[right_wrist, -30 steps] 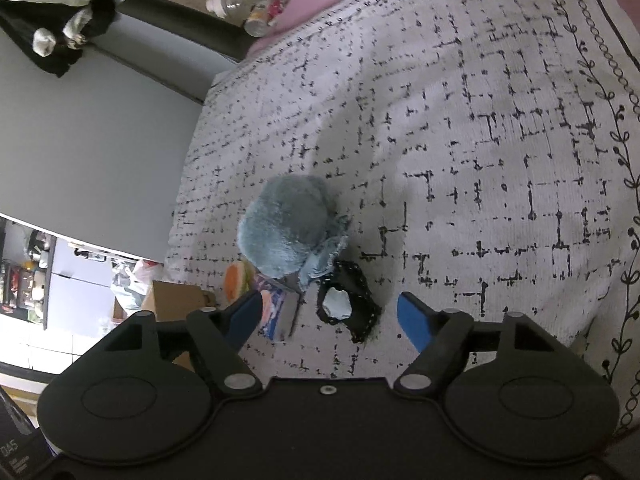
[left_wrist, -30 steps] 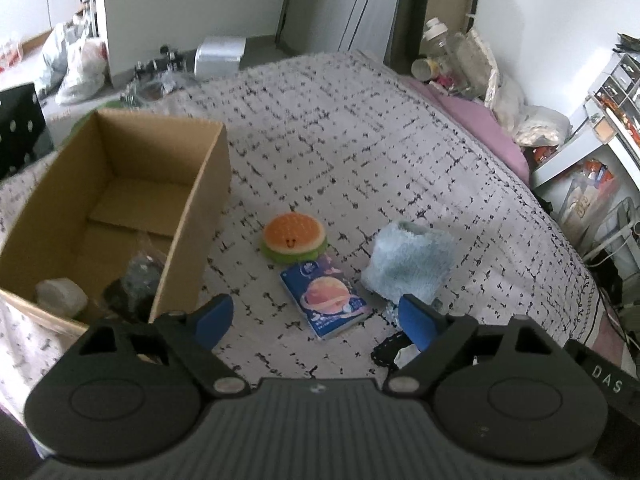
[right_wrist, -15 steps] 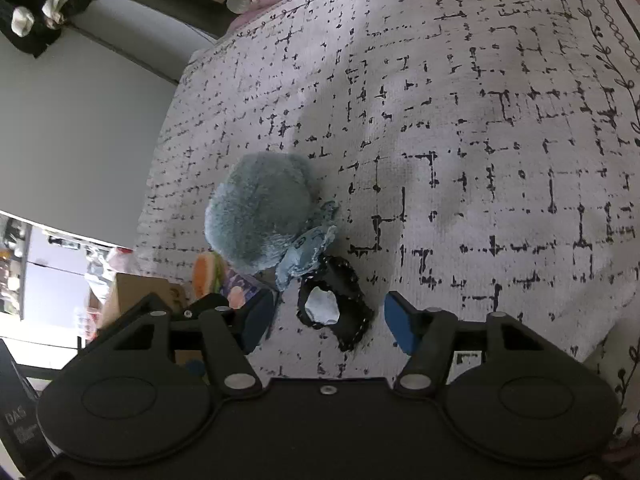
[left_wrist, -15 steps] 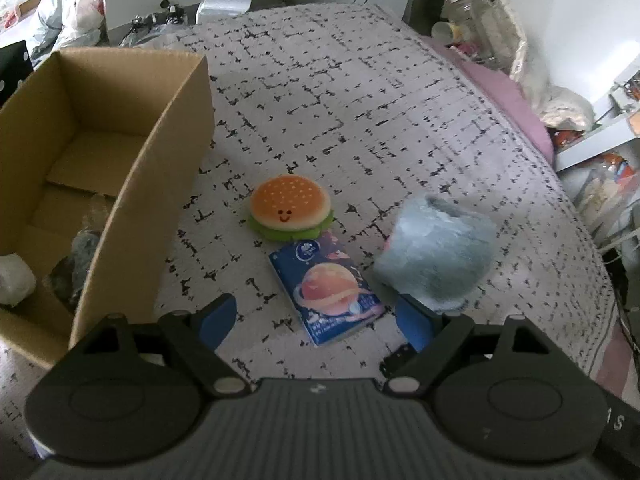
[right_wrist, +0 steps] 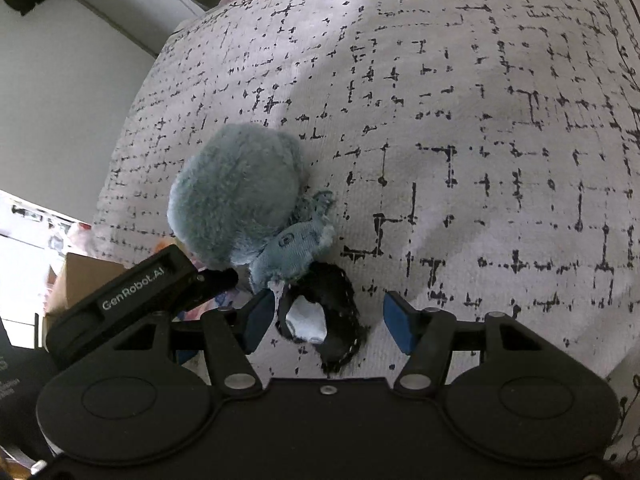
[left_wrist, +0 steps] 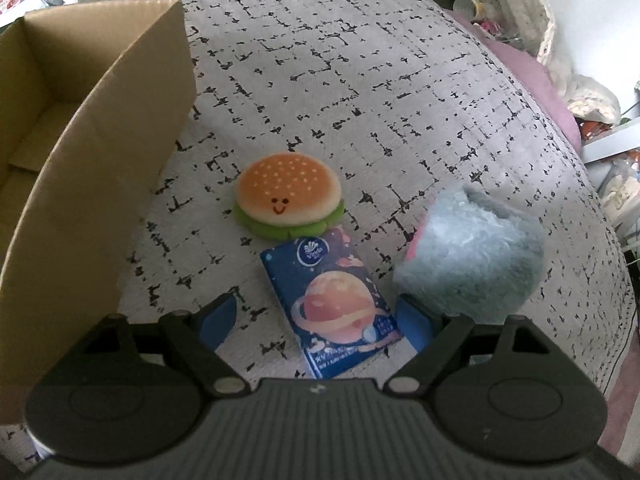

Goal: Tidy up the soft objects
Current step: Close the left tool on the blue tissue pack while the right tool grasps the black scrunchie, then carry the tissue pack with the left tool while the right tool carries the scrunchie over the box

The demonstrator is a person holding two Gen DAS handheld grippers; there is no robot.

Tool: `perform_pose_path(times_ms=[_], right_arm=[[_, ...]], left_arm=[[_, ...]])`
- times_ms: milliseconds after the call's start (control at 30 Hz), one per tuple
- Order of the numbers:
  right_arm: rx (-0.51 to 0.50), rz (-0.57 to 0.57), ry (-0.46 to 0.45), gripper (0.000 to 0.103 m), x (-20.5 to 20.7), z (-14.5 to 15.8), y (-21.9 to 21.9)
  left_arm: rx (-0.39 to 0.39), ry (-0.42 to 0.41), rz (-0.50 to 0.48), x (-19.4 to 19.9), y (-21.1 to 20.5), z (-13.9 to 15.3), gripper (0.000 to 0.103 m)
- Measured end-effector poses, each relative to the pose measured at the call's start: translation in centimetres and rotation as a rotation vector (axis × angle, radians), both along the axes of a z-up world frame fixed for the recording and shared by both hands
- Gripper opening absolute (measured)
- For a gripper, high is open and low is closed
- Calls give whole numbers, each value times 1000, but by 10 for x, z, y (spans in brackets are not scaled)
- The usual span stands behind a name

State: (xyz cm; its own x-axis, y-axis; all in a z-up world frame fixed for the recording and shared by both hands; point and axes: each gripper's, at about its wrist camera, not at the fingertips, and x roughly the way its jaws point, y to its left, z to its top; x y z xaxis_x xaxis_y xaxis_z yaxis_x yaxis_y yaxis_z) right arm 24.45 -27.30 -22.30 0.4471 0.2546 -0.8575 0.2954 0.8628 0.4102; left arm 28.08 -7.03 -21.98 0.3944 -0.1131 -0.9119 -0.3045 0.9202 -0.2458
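On the bed [left_wrist: 360,80], the cardboard box [left_wrist: 100,168] stands left of the burger plush [left_wrist: 289,199]. Just in front of the burger lies a blue tissue pack [left_wrist: 334,306], framed by the wide-spread left gripper [left_wrist: 316,322]. Right of the burger sits a fluffy blue plush [left_wrist: 472,264]. The right gripper [right_wrist: 326,320], half spread, straddles a black scrunchie [right_wrist: 330,316] without pressing it.
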Motion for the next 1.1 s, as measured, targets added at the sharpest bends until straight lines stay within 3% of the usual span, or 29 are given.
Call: perform_pose_path(times_ms=[100, 167, 233, 267, 400, 667, 1100], right_arm=[[-26, 13, -13, 61, 3, 1, 4], [-47, 27, -24, 57, 4, 2, 7], [-50, 53, -26, 32, 5, 2, 11], [-34, 58, -25, 32, 4, 1, 11], [6, 65, -51, 27, 1, 6, 11], [112, 48, -97, 26, -11, 21, 4], [160, 69, -205, 26, -28, 54, 1]], left_arm=[[9, 4, 2, 2, 0, -3, 86], [14, 4, 10, 1, 0, -3, 81], [36, 5, 14, 0, 0, -1, 57], [38, 4, 17, -1, 1, 0, 52], [10, -7, 14, -6, 4, 6, 51], [12, -63, 18, -27, 8, 33, 51], [51, -169, 12, -62, 18, 89, 51]])
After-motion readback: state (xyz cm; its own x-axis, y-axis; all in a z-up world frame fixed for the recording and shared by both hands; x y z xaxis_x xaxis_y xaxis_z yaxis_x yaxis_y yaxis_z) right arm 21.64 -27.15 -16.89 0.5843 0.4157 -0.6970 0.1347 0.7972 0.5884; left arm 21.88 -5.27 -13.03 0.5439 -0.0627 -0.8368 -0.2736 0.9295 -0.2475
